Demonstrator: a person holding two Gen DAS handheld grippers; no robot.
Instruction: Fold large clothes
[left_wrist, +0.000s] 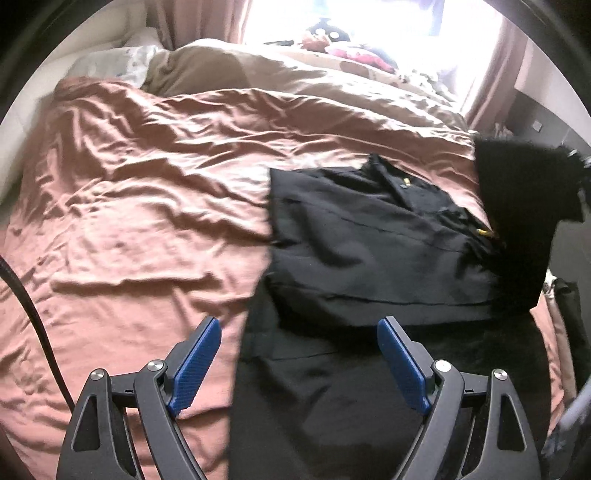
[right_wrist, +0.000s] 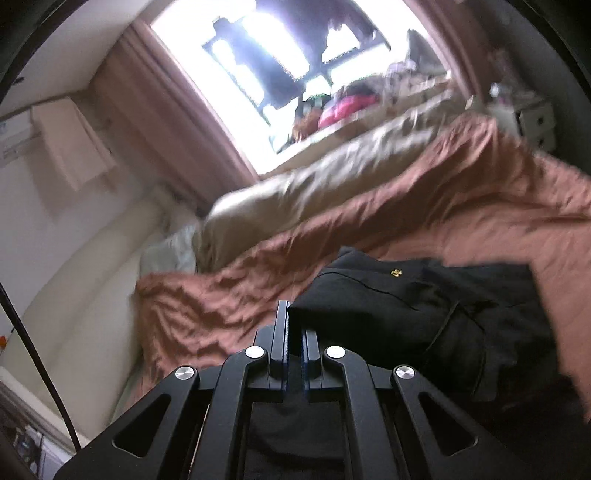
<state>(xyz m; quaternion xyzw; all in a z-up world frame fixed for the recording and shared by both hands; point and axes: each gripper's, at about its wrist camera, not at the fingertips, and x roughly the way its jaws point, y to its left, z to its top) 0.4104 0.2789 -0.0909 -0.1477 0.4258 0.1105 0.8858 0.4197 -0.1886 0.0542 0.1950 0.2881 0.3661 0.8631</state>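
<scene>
— Looking down the left gripper (left_wrist: 299, 354) now: its blue pads (left_wrist: 197, 363) stand wide apart with nothing between them, hanging over the near edge of the black garment (left_wrist: 369, 251).

— Where does the garment lie?

— On the bed, on the rust-brown cover (left_wrist: 147, 192). It sits toward the right side in my left view, partly folded: one flat layer lies on top with a straight edge facing me, and more black cloth spreads out below it, under the right pad. I see small yellow marks near its collar area. At the far right a flap of the same black cloth (left_wrist: 524, 206) is lifted off the bed and stands up in the air.

— And the right gripper?

— The right gripper (right_wrist: 293, 325) is clenched; its fingers are pressed together. Black cloth runs down between the fingers toward the camera, so I read it as pinching the garment. That view is tilted and blurred, so I cannot tell which part of the garment it has.

— What else do you have in sight?

— A beige duvet (left_wrist: 229, 70) lies bunched beyond the brown cover, with a pale pillow (left_wrist: 110, 62) at the left end. Behind the bed a bright window (right_wrist: 280, 55) is framed by pinkish curtains (right_wrist: 162, 92), and some coloured things lie on the sill, too washed out for me to name. A dark cable (left_wrist: 33, 321) crosses the left edge of my left view.
</scene>
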